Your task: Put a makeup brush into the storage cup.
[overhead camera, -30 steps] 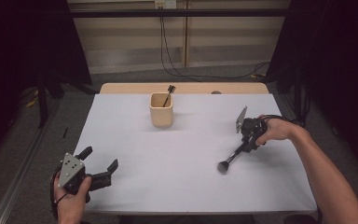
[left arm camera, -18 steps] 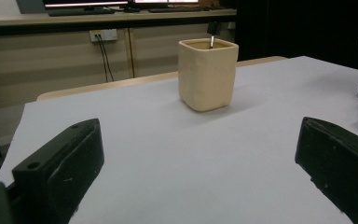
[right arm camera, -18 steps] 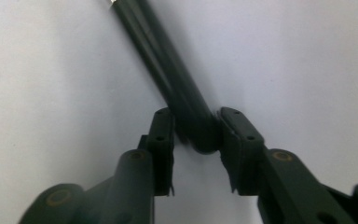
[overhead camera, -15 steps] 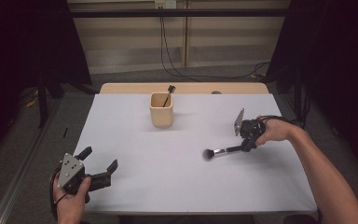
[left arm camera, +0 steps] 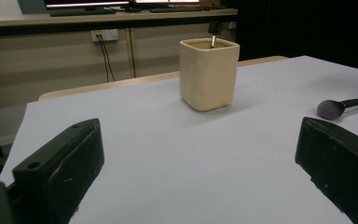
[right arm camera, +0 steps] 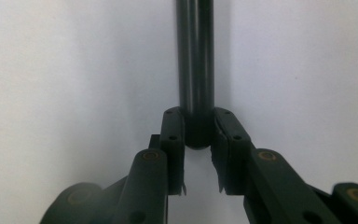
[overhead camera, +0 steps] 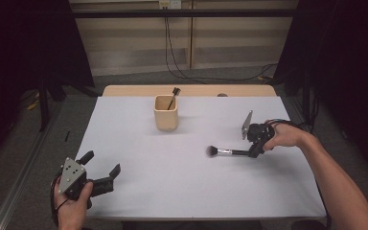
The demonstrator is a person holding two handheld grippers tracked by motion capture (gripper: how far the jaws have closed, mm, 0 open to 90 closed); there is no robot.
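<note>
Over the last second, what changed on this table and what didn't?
The right gripper closed its fingers on the end of the makeup brush's handle. The brush swung round: its head, which pointed down toward the person, now points left across the table. The left gripper stayed open in the near left corner, and the beige cup with its brush did not move.

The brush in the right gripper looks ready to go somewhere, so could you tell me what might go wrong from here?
The right gripper pinches only the very end of the brush handle, so the long brush could pivot or slip if swung.

The cup already holds a stick; if the brush goes in there, it may knock the stick or tip the cup.

The left gripper stands open, far from the cup, and cannot steady it.
</note>
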